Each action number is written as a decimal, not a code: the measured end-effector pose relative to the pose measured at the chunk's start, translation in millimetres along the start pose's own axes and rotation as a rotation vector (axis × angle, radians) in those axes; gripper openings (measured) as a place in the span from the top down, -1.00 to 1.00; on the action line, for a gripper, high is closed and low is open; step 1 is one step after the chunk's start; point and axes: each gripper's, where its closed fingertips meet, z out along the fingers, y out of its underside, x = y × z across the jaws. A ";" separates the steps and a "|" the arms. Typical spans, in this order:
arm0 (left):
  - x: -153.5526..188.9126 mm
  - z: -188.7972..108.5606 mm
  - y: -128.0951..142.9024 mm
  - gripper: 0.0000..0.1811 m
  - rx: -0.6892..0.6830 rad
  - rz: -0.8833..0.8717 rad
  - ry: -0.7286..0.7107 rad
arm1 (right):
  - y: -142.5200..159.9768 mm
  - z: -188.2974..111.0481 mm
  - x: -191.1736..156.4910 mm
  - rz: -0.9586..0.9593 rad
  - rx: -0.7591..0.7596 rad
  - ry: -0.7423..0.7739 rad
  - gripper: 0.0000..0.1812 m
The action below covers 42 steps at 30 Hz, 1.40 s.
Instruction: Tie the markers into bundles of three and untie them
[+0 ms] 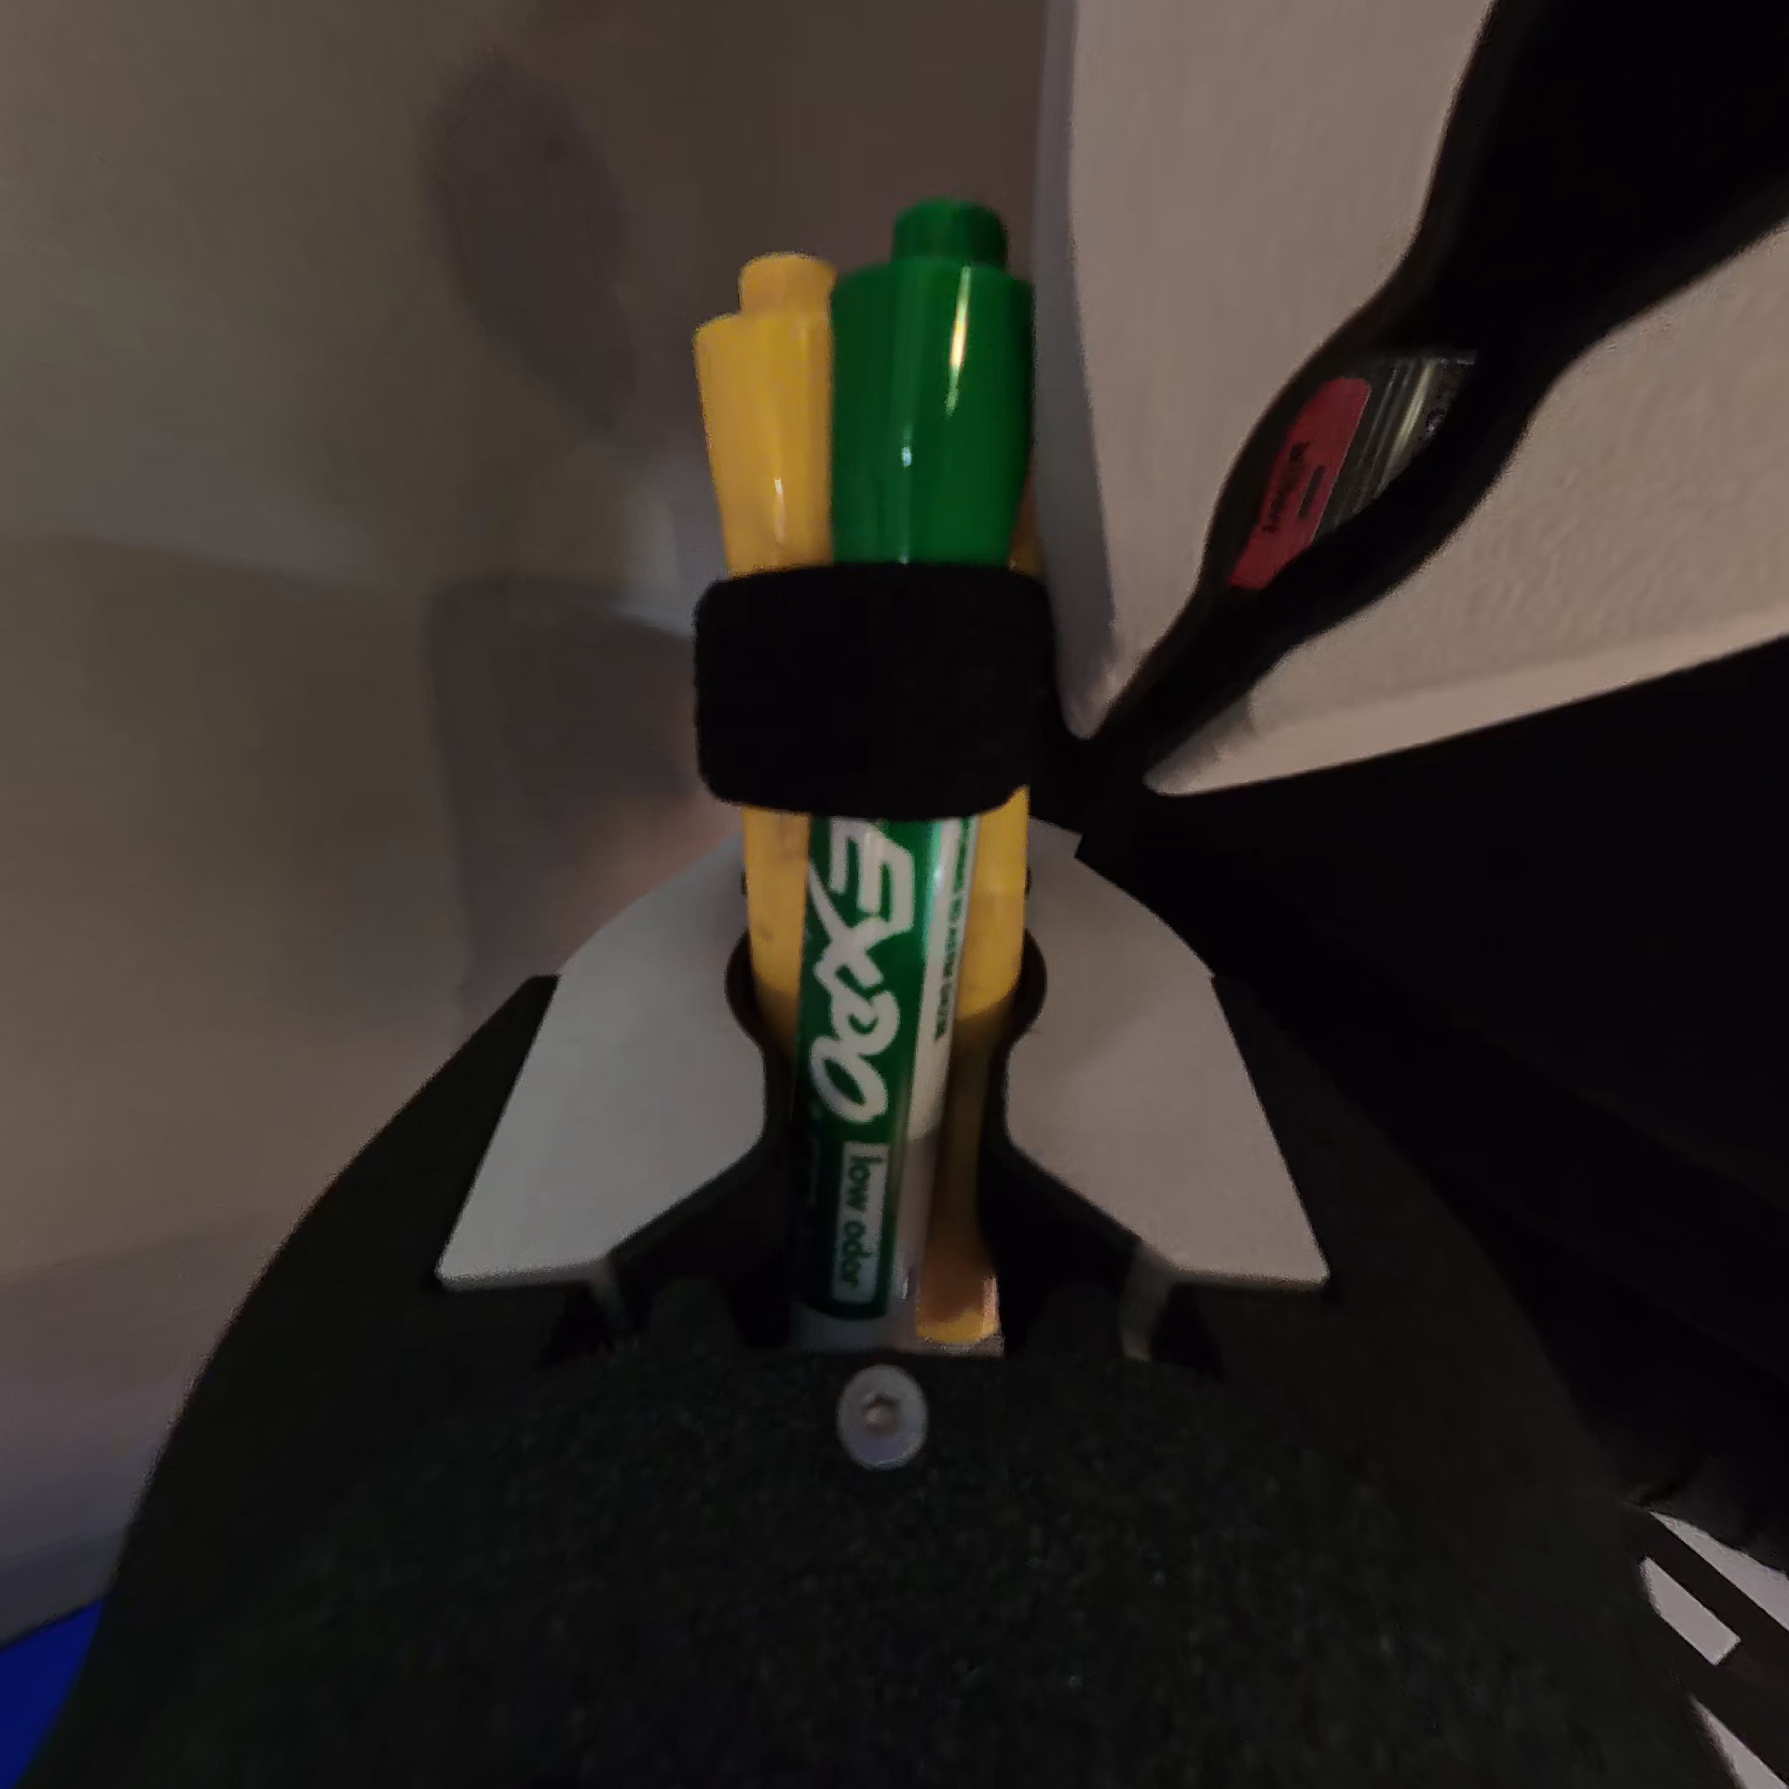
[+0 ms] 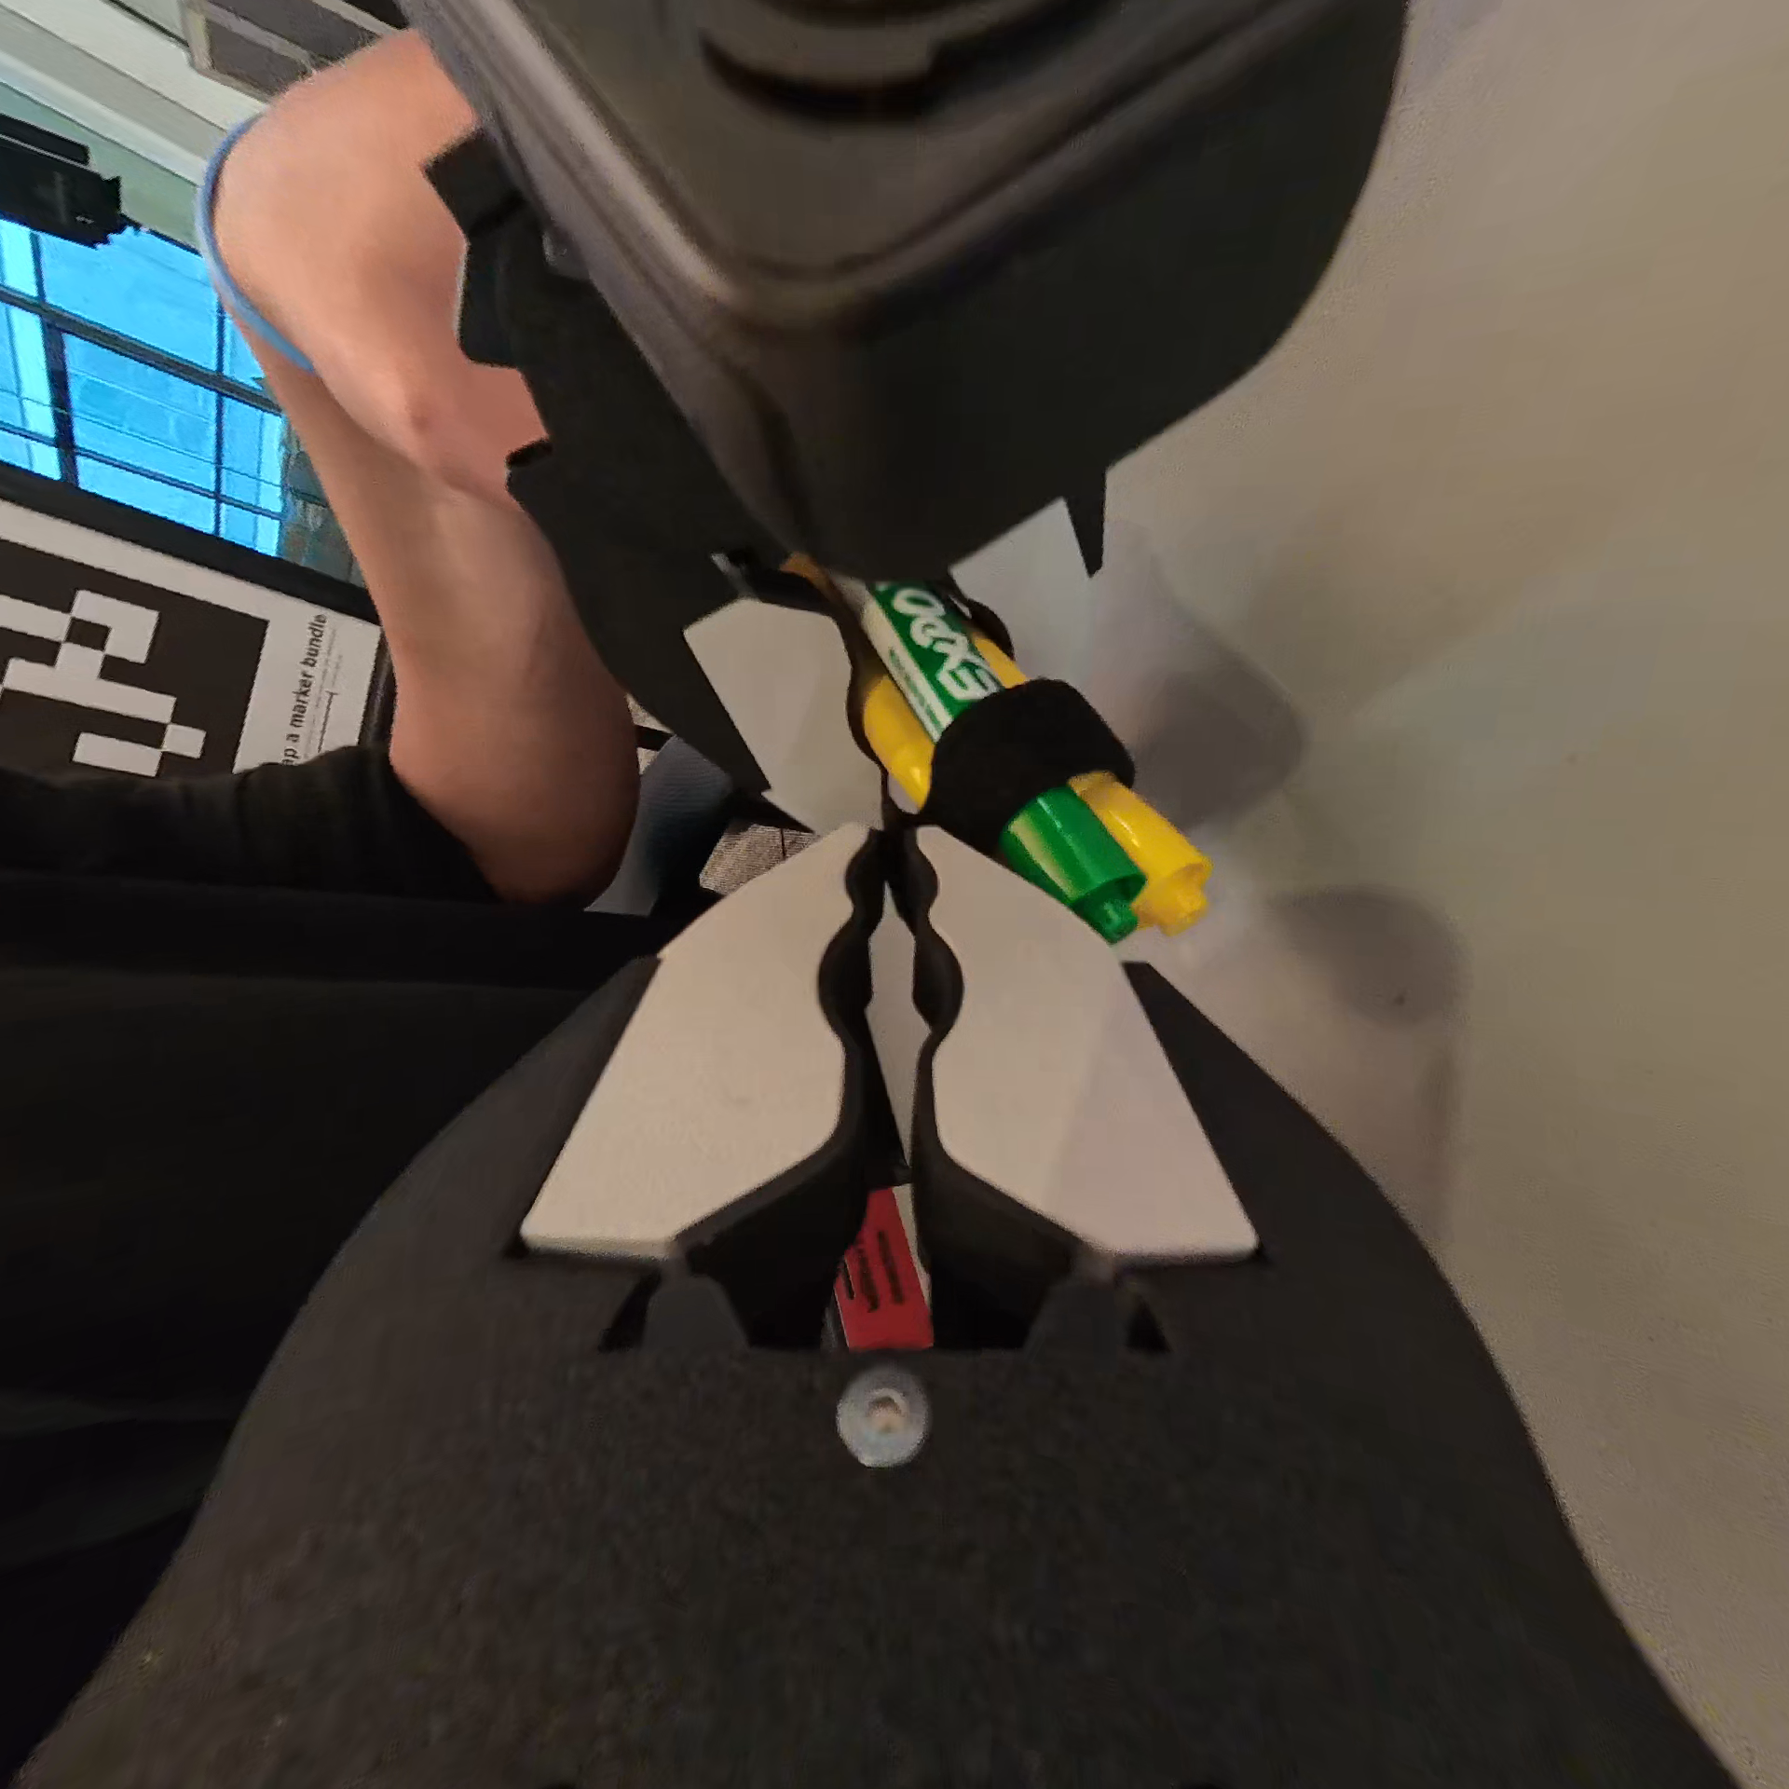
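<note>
A bundle of one green marker (image 1: 929, 416) and two yellow markers (image 1: 774, 426) is wrapped in a black strap (image 1: 862, 687). My left gripper (image 1: 886, 900) is shut on the bundle's lower half, caps pointing away. My right gripper (image 1: 1123, 745) comes in from the upper right, its tips pinched on the strap's tail at the bundle's right side. In the right wrist view my right gripper (image 2: 886, 837) is shut on the thin black strap tail. Just beyond it, the left gripper (image 2: 910, 658) holds the strapped bundle (image 2: 1026, 745), its green cap (image 2: 1065, 852) and a yellow cap (image 2: 1171, 871) pointing down right.
A pale surface (image 2: 1452, 581) lies behind the bundle. A person's bare forearm (image 2: 436, 484) and dark sleeve are at the left. A black-and-white patterned board (image 2: 116, 668) and a window (image 2: 116, 387) stand at the far left. The grippers' ends are close to 7 cm from one another.
</note>
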 end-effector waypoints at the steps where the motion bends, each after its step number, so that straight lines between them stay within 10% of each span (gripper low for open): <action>1: -0.6 0.1 0.8 0.53 0.004 0.000 -0.004 | 0.8 0.4 1.1 0.014 -0.008 0.015 0.97; 14: 2.9 0.5 3.1 0.52 0.044 0.020 0.008 | -1.3 -1.2 -2.9 -0.439 -0.172 0.349 0.95; 29: 2.8 0.6 2.9 0.54 0.071 0.035 0.022 | -7.9 -13.8 -45.0 -1.030 -0.001 0.257 0.70; 34: 4.5 -2.1 4.0 0.54 0.076 0.036 0.044 | -15.7 -43.6 -33.4 -1.526 0.233 0.574 0.34; 42: 11.7 -9.4 -2.6 0.54 0.085 0.061 0.069 | -1.4 -21.2 -3.7 -1.867 0.211 0.790 0.29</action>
